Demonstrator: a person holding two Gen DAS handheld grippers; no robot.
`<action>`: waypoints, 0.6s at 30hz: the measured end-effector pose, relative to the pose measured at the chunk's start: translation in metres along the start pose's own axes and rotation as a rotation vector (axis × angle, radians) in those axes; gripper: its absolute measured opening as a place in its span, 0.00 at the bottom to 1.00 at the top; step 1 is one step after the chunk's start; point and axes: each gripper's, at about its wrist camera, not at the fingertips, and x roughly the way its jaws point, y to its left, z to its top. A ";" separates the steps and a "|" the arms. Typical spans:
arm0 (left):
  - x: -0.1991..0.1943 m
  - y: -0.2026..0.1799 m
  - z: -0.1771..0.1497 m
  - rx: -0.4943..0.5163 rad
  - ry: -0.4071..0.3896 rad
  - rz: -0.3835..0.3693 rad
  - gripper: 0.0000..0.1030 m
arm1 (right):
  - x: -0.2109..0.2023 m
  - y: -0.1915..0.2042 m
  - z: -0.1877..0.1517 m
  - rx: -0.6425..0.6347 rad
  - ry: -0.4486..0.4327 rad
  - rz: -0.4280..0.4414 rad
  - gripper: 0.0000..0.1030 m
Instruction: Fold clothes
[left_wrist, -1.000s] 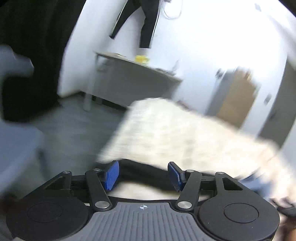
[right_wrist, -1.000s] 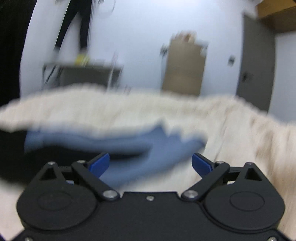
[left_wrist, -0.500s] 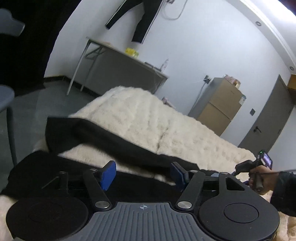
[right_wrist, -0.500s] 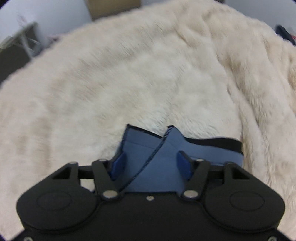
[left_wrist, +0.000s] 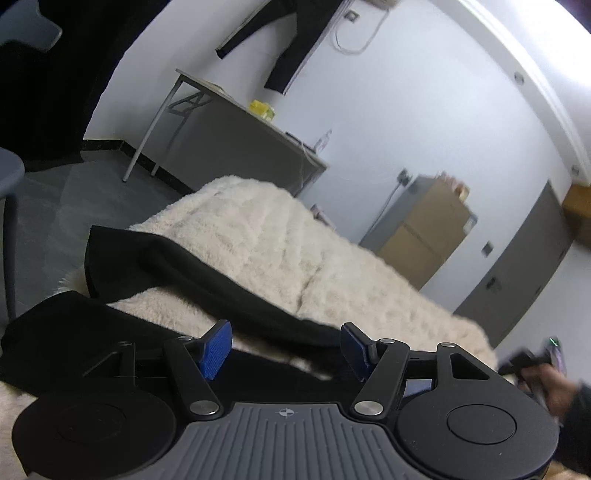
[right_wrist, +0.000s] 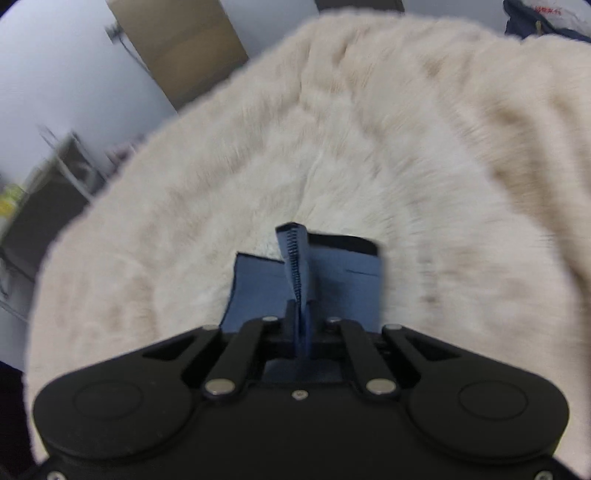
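A black garment (left_wrist: 192, 280) lies spread across the cream fluffy blanket (left_wrist: 280, 236) in the left wrist view. My left gripper (left_wrist: 286, 349) hovers just over its near edge, jaws open, and its blue pads (left_wrist: 216, 349) press on nothing. In the right wrist view a blue garment (right_wrist: 258, 288) with a black band (right_wrist: 347, 243) rests on the same blanket (right_wrist: 332, 129). My right gripper (right_wrist: 300, 314) is shut on this garment's stitched seam edge, which stands up in a pinched fold. The hand holding that gripper (left_wrist: 535, 365) shows at the far right of the left wrist view.
A grey table (left_wrist: 240, 140) stands by the white wall, with dark clothing (left_wrist: 284, 48) hanging above it. A brown cabinet (left_wrist: 424, 236) and a grey door (left_wrist: 517, 280) lie beyond the bed. A chair (left_wrist: 7, 177) is at far left. A dark bag (right_wrist: 535, 18) lies past the blanket.
My right gripper swung down over the blue garment and closed on its seam edge, lifting it into a fold. My left gripper sank a little toward the black garment, still open.
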 end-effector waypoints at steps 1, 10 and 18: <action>0.000 0.002 0.001 -0.007 0.001 -0.007 0.58 | -0.023 -0.015 -0.006 -0.004 -0.023 0.003 0.02; -0.013 0.014 0.002 -0.089 0.004 -0.064 0.58 | -0.097 -0.134 -0.057 -0.002 -0.072 -0.211 0.24; -0.017 0.022 0.002 -0.122 -0.002 -0.047 0.60 | -0.038 -0.038 0.014 -0.473 -0.111 0.232 0.84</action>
